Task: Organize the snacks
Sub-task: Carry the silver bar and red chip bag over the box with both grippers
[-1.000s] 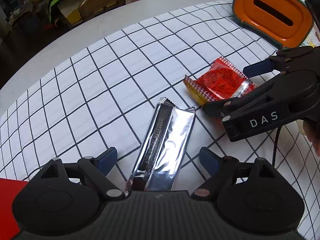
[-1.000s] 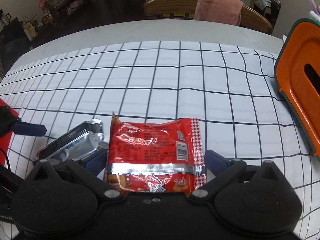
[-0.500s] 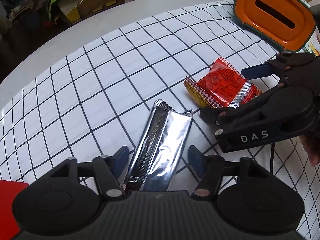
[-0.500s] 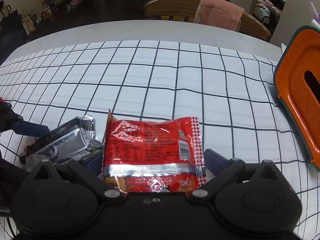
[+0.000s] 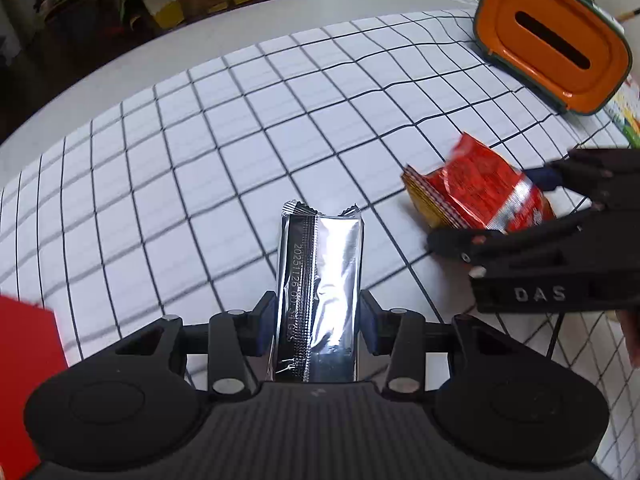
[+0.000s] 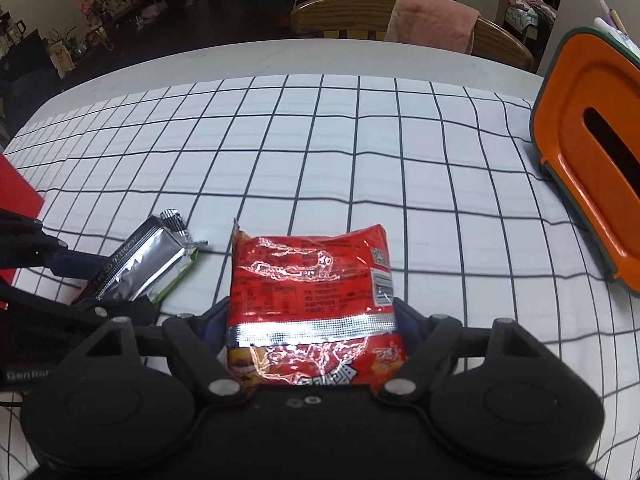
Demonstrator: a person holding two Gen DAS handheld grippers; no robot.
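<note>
On the grid-patterned tabletop, one silver foil snack bar sits between the closing left hand-held gripper, one red crinkled snack packet between the closing right hand-held gripper, and one orange slotted container stands apart, contents unseen.

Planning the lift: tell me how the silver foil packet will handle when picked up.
The silver foil packet is probably light and floppy: its thin wrapper is creased. The glossy film looks slippery, so it may slide between the closing jaws of the left gripper, whose pads flank its near end. Flat-sided, it should not roll.
</note>
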